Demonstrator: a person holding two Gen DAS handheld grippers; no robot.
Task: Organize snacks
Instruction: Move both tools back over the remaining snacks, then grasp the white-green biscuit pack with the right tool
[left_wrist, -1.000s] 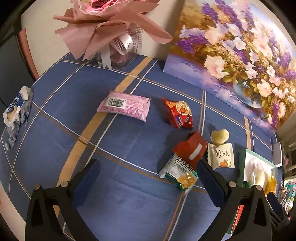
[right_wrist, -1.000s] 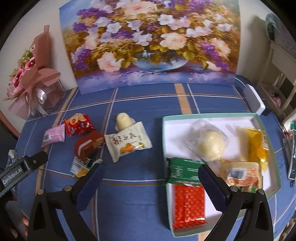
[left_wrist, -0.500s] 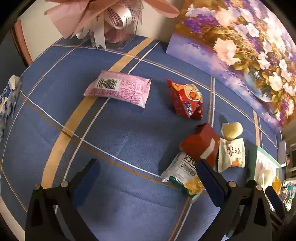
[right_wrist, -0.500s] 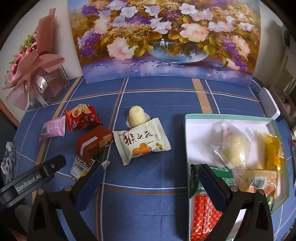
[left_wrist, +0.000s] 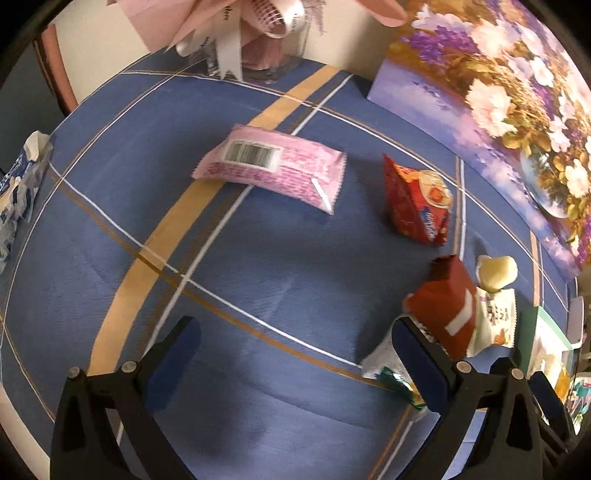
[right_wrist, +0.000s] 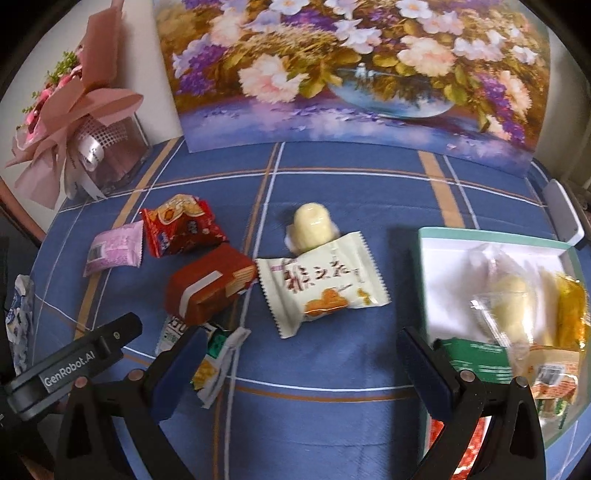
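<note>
Right tongs (right_wrist: 301, 363) spread, empty | cream crinkle-edged snack packet (right_wrist: 322, 283) flat on blue-checked tabletop (right_wrist: 332, 424), just ahead between the fingers | long axis slanting left-to-right, probably | left tongs (left_wrist: 295, 354) spread, farther off | white tray (right_wrist: 443, 251) right.

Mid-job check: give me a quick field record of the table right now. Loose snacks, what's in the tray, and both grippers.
surface: blue plaid tablecloth
loose snacks: pink barcode packet; red crinkled pouch; dark red box-shaped pack lying on green-and-white packet; cream sachet with orange print; pale yellow wrapped sweet
tray: white tray with green rim, holding several wrapped snacks
left gripper: open, empty, nearest the pink packet
right gripper: open, empty, near the cream sachet
</note>
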